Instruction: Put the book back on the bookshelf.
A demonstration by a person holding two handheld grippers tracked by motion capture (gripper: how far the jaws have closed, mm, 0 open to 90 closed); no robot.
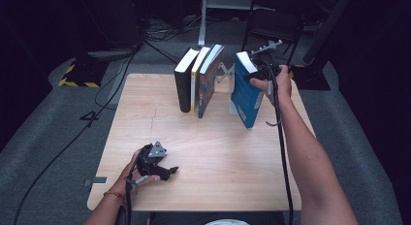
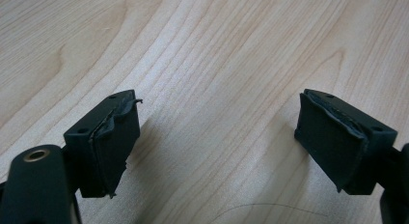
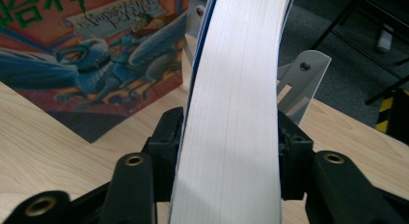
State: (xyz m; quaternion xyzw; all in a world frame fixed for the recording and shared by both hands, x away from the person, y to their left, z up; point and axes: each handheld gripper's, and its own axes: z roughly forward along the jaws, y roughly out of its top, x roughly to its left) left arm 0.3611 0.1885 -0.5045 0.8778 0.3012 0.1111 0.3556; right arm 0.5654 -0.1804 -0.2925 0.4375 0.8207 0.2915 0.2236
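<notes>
Open tabletop in front, books and rack at the back

Near the three books [image 1: 198, 79], the table [image 1: 203, 137] in front lies bare; the gap to their right is narrowed by the tilted blue book [image 1: 246, 94] and the metal rack [image 1: 224, 72].

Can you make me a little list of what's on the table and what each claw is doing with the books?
table: light wood table
standing books: black book, yellow book and picture-cover book, side by side, leaning
held book: blue book, tilted, apart from the three
right claw: shut on the blue book's page edge
left claw: open, holding nothing, low over bare wood
behind the books: metal bookend
</notes>
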